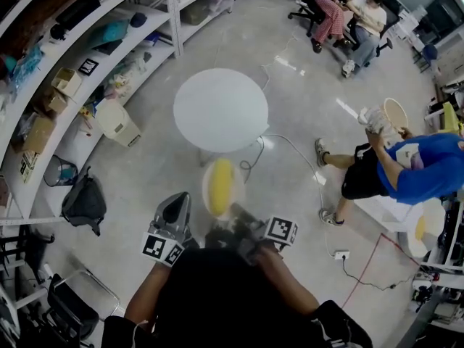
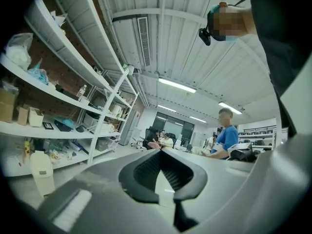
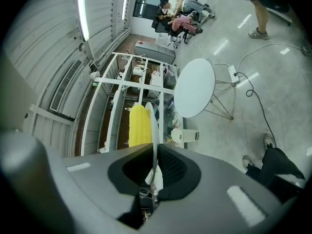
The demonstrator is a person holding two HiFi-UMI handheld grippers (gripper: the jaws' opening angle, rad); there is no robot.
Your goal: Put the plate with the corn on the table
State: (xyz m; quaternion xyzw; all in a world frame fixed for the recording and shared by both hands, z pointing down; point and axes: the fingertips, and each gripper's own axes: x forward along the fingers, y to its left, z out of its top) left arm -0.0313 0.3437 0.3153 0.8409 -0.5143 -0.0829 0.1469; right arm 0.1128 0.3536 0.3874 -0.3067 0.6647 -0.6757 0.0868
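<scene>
A white plate [image 1: 235,188] with a yellow corn cob [image 1: 219,182] on it hangs over the floor, just short of the round white table [image 1: 220,109]. My right gripper [image 1: 236,213] is shut on the plate's near rim. In the right gripper view the plate [image 3: 154,126] shows edge-on between the jaws of the right gripper [image 3: 155,148], with the corn cob [image 3: 139,126] on its left face and the table [image 3: 195,87] beyond. My left gripper [image 1: 176,206] is held beside it at the left, shut and empty. The left gripper [image 2: 161,153] points toward the shelves and ceiling.
Long white shelves [image 1: 80,56] full of boxes line the left side. A white bin [image 1: 116,122] and a dark backpack [image 1: 85,203] stand on the floor below them. A person in blue [image 1: 420,169] bends at the right, and people sit at the back [image 1: 348,13]. Cables [image 1: 290,151] run from the table's foot.
</scene>
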